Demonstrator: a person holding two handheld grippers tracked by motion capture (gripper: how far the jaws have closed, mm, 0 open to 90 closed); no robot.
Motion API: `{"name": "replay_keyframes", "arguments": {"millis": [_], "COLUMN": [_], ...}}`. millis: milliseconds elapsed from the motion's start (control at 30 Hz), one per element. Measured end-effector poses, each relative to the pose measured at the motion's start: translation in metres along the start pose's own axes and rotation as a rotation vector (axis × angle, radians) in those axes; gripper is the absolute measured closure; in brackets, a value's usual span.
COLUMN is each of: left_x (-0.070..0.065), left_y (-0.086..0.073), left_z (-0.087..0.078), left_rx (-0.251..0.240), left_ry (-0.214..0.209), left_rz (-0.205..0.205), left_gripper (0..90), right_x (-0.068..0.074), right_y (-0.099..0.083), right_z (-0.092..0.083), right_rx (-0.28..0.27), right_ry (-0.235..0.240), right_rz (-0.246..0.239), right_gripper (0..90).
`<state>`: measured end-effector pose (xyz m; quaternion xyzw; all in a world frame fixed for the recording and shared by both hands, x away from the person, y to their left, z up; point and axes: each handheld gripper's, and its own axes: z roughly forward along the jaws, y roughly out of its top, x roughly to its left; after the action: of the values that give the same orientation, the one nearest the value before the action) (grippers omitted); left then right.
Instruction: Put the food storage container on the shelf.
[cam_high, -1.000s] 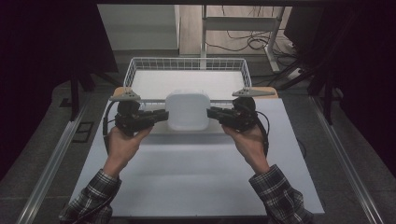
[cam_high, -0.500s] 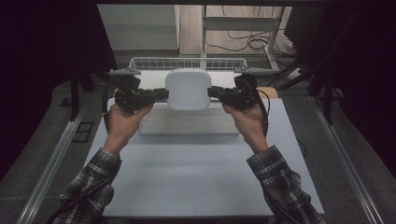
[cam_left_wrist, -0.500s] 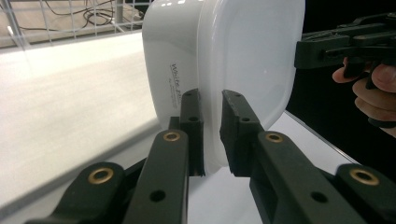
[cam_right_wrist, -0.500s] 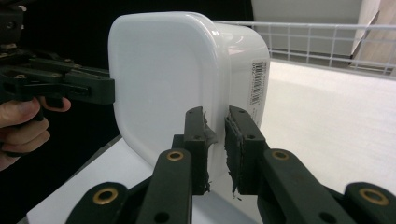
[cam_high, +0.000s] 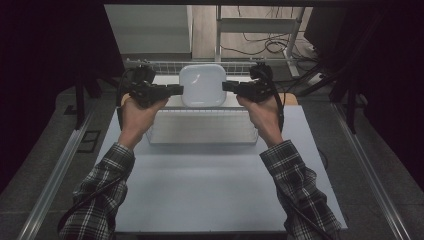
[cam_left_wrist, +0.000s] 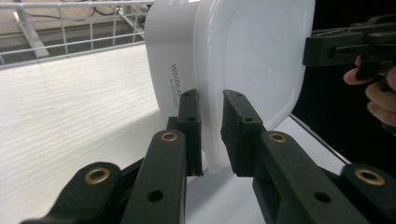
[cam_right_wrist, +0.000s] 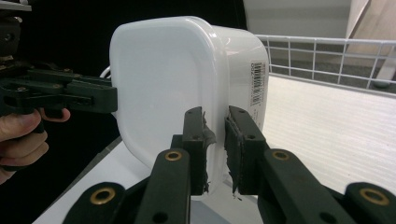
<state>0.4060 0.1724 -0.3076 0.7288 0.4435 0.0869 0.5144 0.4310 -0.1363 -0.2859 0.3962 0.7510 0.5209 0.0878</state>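
Holding a white lidded container up between both tools, you've got it at upper centre of the high view, clear of the table and over the far half of a white wire basket. Your left gripper comes in from the left of frame and pinches the container's left edge; your right gripper does the same from the right, approx level with it.

Left gripper view: jaws nearly closed, narrow gap between them taken up by the container's rim, lid face at centre-right w/ small print on the side wall. The other gripper bites the far edge at upper right of that frame, fingers just below it.

Right gripper view: jaws likewise close together on the rim at lower centre, barcode label on the side wall at centre-right. Basket wire runs across the upper right, w/ a pale ribbed floor under it.

Contents: can't tell, walls are opaque and lid is on. Basket floor below the container looks bare in both gripper views.
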Motion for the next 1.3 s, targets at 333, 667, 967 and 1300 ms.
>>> {"name": "replay_keyframes", "arguments": {"millis": [333, 667, 967, 1300], "left_x": [0.006, 0.007, 0.013, 0.022], "left_y": [0.001, 0.006, 0.007, 0.014], "left_z": [0.008, 0.014, 0.021, 0.030], "left_rx": [-0.017, -0.018, -0.005, 0.006], "left_ry": [-0.010, -0.008, -0.008, 0.011], "left_rz": [-0.031, -0.040, -0.066, -0.094], "left_gripper": [69.7, 62.5, 64.8, 51.2], "right_x": [-0.008, -0.007, -0.012, -0.012], "right_y": [0.001, 0.004, 0.007, 0.008], "right_z": [0.012, 0.019, 0.028, 0.038], "right_rx": [0.028, 0.036, 0.043, 0.039], "right_ry": [-0.009, -0.036, -0.057, -0.103], "right_rz": [0.043, 0.039, 0.053, 0.042], "right_gripper": [75.1, 67.7, 62.5, 51.6]}}
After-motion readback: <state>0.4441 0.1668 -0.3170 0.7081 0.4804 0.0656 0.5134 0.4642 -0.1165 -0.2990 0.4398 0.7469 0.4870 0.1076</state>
